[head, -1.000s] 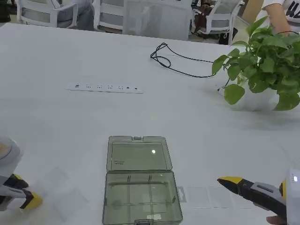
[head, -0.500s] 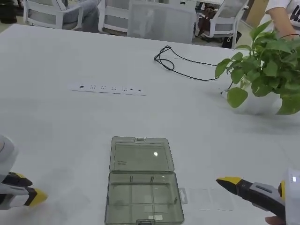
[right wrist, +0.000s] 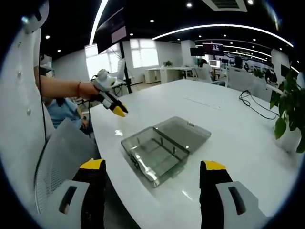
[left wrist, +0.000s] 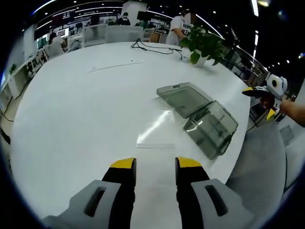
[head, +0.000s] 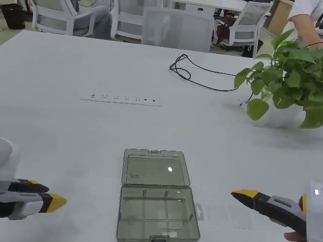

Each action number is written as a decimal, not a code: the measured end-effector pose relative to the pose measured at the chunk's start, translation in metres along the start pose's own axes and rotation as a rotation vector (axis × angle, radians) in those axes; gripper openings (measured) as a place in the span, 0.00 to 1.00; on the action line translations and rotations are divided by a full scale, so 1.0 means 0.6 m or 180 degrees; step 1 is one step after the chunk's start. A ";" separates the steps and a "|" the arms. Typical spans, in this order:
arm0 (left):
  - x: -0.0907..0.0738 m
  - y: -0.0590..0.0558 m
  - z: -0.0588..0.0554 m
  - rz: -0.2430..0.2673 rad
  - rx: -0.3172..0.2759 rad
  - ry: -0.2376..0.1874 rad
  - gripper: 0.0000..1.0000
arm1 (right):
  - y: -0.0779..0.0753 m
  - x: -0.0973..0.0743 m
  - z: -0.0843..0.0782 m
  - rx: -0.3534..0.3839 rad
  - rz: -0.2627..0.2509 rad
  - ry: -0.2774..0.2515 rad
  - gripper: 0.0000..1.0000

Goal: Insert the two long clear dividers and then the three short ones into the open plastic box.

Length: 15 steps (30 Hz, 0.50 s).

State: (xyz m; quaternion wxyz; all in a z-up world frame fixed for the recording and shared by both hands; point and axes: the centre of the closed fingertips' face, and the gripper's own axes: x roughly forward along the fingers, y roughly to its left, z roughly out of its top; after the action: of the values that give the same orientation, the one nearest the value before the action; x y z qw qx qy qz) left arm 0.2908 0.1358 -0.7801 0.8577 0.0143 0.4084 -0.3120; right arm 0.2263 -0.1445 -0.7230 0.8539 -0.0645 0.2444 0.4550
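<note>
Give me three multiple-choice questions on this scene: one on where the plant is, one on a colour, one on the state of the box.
1. Seen from the head view, relative to the box, the plant stands:
A. inside it
B. beyond it, to the right
C. directly left of it

2. The tips of the left gripper and right gripper are:
A. red
B. yellow
C. blue

3. The box's lid is:
A. shut
B. taken away
C. open, lying flat on the table

Answers:
1 B, the head view shows the plant at the table's far right.
2 B, both gripper views show yellow tips.
3 C, the lid is hinged back and lies flat.
</note>
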 end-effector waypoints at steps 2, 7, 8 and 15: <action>-0.005 -0.010 0.009 -0.0034 -0.0023 -0.0070 0.31 | 0.002 0.000 0.004 -0.0006 -0.0004 0.0000 0.81; -0.019 -0.030 0.030 -0.0095 -0.0082 -0.0227 0.31 | 0.008 0.001 0.019 -0.0011 0.0001 -0.0060 0.80; -0.022 -0.035 0.035 -0.0107 -0.0089 -0.0272 0.31 | 0.009 0.002 0.023 -0.0016 0.0000 -0.0076 0.79; -0.039 -0.070 0.059 -0.0209 -0.0085 -0.0448 0.31 | 0.021 0.009 0.053 -0.0011 0.0024 -0.0189 0.77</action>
State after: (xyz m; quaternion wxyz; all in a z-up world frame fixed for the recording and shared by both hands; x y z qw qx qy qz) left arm 0.2811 0.1042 -0.7304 0.8738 -0.0325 0.3514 -0.3346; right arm 0.2299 -0.1225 -0.6963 0.8589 -0.0515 0.2185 0.4604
